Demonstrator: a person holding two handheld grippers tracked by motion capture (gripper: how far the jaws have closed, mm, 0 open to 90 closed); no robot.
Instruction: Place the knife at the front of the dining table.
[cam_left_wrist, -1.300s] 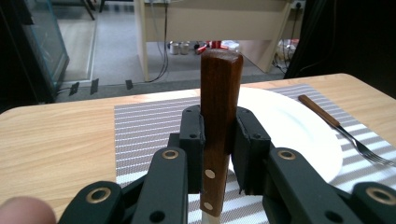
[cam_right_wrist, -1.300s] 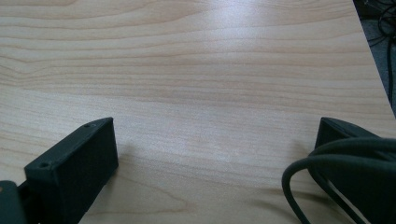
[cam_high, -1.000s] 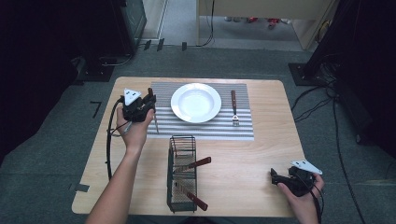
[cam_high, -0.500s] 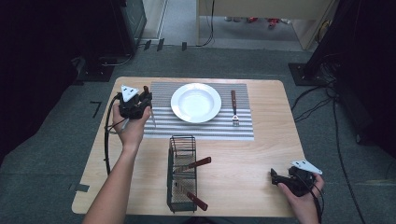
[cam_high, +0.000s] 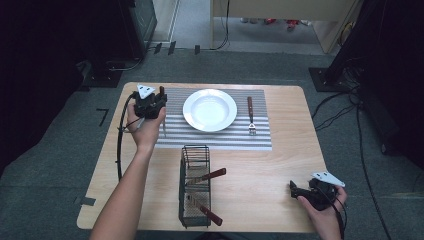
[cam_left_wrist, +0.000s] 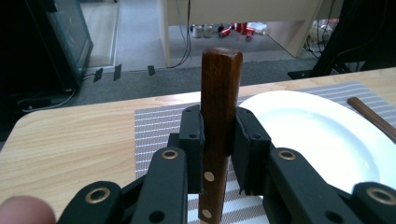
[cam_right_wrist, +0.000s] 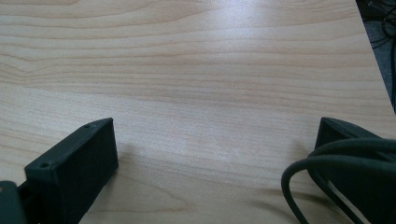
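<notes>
My left gripper (cam_high: 150, 102) (cam_left_wrist: 218, 126) is shut on the wooden handle of a utensil (cam_left_wrist: 219, 84), which has brass rivets. It holds the utensil (cam_high: 162, 92) upright over the left end of the striped placemat (cam_high: 220, 140), just left of the white plate (cam_high: 210, 110). The utensil's thin metal end points down toward the mat. At the table's front right corner my right gripper (cam_high: 300, 191) (cam_right_wrist: 210, 158) rests low over bare wood. Its jaws stand wide apart with nothing between them.
A wooden-handled fork (cam_high: 251, 116) lies on the mat right of the plate. A black wire basket (cam_high: 196, 150) stands at the front middle and holds two wooden-handled utensils (cam_high: 207, 176). Cables trail from both grippers. The table edge runs close beside the right hand.
The left gripper has shifted a little toward the far side of the mat, the utensil still in it. The right gripper has not moved.
</notes>
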